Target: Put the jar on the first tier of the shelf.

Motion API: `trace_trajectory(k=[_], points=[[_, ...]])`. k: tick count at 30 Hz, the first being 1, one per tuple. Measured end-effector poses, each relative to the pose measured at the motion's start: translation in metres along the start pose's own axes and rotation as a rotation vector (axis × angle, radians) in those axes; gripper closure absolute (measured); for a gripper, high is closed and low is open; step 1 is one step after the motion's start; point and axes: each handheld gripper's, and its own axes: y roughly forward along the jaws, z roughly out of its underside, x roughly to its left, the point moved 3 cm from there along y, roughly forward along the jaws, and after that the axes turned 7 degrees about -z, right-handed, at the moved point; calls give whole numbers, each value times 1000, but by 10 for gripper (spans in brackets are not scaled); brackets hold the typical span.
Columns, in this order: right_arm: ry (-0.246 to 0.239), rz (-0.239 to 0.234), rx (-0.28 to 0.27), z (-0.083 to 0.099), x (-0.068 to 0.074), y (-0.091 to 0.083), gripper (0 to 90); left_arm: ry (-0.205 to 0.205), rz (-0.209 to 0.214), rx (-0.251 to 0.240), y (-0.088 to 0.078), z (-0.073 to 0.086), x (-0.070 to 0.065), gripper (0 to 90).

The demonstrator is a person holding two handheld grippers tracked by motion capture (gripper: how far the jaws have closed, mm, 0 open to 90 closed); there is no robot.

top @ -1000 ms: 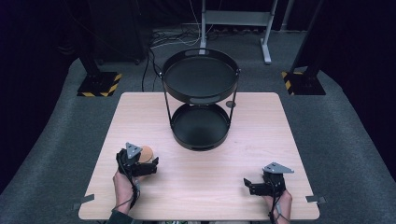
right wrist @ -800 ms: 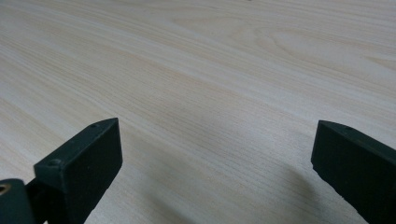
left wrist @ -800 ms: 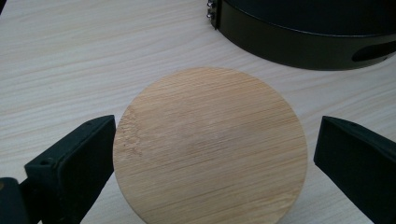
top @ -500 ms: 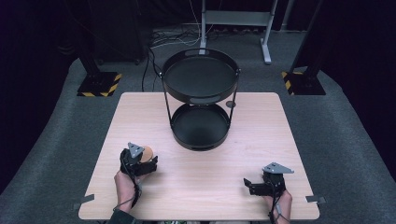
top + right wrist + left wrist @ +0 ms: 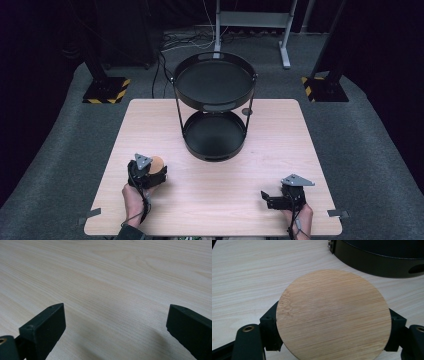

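Left gripper (image 5: 156,172): it sits near the front left of the table, held in the person's left hand (image 5: 134,196). Its jaws have just been closing, and now they squeeze a round wooden disc from both sides.
Round wooden disc (image 5: 333,315): it is flat and light brown with fine lines in the wood. In the left gripper view it lies flat between the two black jaws, with its top face showing. In the high view it shows as a small tan circle (image 5: 157,163) just past the gripper's body.
Right gripper (image 5: 265,197): it sits near the front right of the table, held in the person's right hand (image 5: 298,215). Its jaws stand wide apart, and only bare table wood is between them.
Table (image 5: 280,145): pale wood, square, with the two grippers well apart on the near side.
Black two-level tray stand (image 5: 214,82): it stands in the middle of the far half of the table. It has a round tray on top and a round tray (image 5: 214,136) below, joined by thin black rods. The lower tray's wall (image 5: 374,262) shows near the disc in the left gripper view, not touching it.
Floor (image 5: 65,135): grey carpet all around the table.
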Motion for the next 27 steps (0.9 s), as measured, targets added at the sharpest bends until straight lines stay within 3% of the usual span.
trace_trajectory(k=[27], points=[[-3, -1, 8, 0, 0, 1, 15, 30, 24, -34, -14, -19, -5, 250]])
